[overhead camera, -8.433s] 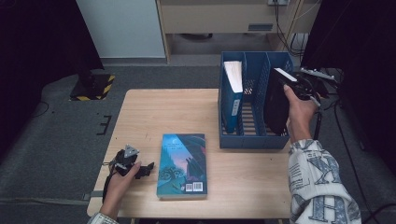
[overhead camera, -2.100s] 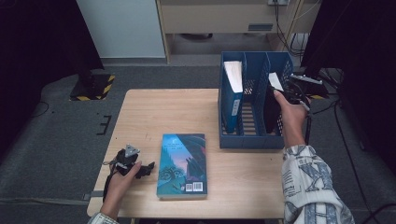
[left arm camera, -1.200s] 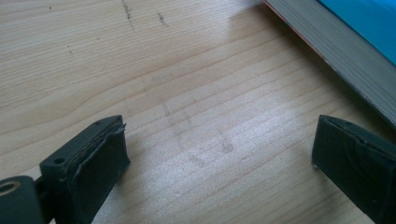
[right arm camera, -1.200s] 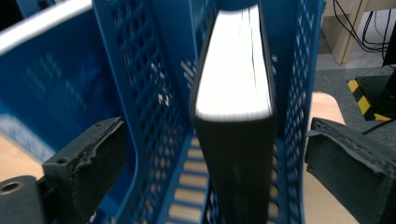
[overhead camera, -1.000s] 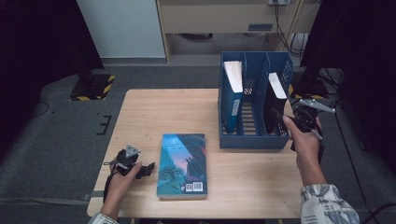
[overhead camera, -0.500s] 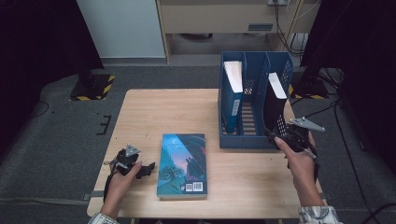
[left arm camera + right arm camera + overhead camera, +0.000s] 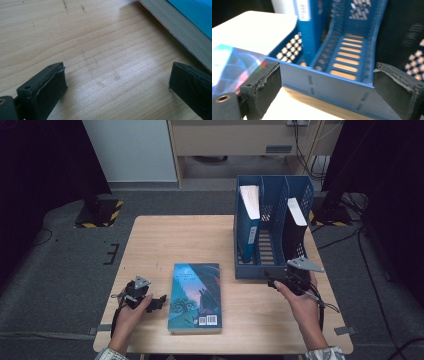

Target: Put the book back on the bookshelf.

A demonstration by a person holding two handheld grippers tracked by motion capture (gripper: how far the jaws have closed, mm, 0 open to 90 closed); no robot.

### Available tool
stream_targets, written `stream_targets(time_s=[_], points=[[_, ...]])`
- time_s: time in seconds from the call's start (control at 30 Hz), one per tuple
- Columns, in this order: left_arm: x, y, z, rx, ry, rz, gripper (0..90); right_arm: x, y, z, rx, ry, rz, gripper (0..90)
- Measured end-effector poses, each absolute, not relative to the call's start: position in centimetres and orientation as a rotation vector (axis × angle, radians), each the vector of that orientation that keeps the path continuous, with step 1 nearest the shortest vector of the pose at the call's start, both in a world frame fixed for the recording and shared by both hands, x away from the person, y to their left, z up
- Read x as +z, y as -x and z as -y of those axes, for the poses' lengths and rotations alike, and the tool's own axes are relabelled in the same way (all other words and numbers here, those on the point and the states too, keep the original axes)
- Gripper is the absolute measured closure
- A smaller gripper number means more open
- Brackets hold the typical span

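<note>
In the high view, the book (image 7: pixel 195 296) lies flat on the table (image 7: pixel 165 240), near the front edge, cover up. The left gripper (image 7: pixel 150 301) rests just beside its left side, jaws wide and empty. The right gripper (image 7: pixel 278 281) is at the front right corner of the blue file rack (image 7: pixel 272 270), also wide and empty. The rack holds a blue book (image 7: pixel 250 220) in its left slot and a black book (image 7: pixel 295 232) in its right slot.

In the left gripper view, the page edge of the book (image 7: pixel 175 25) passes at the upper right, apart from both jaws.

In the right gripper view, the rack (image 7: pixel 332 82) stands close in front, the middle slot free.

The book looks stiff, fairly heavy and smooth; I think a grip across the long edge near the spine is best.

Compared with one second ago, the right hand has come down from the black book toward the table front, and its jaws have just been closing a little, with nothing between them.
</note>
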State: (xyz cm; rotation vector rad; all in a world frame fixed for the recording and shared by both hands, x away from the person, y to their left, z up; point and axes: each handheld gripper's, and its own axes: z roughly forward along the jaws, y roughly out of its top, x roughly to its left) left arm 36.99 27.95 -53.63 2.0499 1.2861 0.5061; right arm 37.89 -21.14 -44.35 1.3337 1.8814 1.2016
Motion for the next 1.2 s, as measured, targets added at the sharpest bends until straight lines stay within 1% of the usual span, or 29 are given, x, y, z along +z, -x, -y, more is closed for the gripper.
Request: stream_targets(time_s=[0.3,0.43,0.63,0.8,0.93,1.2], points=[[-53.6,-37.0,-27.9,0.504,-2.058,-1.276,0.1,-44.9,-37.3,18.0,1.2,-1.266,-1.988,8.3],[-53.6,-37.1,-28.1,0.482,-2.025,-1.289,0.5,-45.0,-37.0,16.9,1.211,-1.236,-2.025,8.6],[-53.3,-37.0,-28.4,0.471,-2.007,-1.315,4.0,-45.4,-36.6,15.2,1.222,-1.193,-2.081,9.8],[-52.8,-37.0,-28.7,0.471,-1.96,-1.329,7.2,-45.9,-36.3,13.7,1.226,-1.152,-2.137,9.9],[-52.1,-36.8,-28.6,0.473,-1.912,-1.305,8.6,-46.4,-36.1,12.5,1.223,-1.129,-2.172,10.4],[-51.2,-36.2,-27.0,0.446,-1.906,-1.212,8.6,-47.9,-35.7,10.0,1.224,-1.094,-2.28,10.5]])
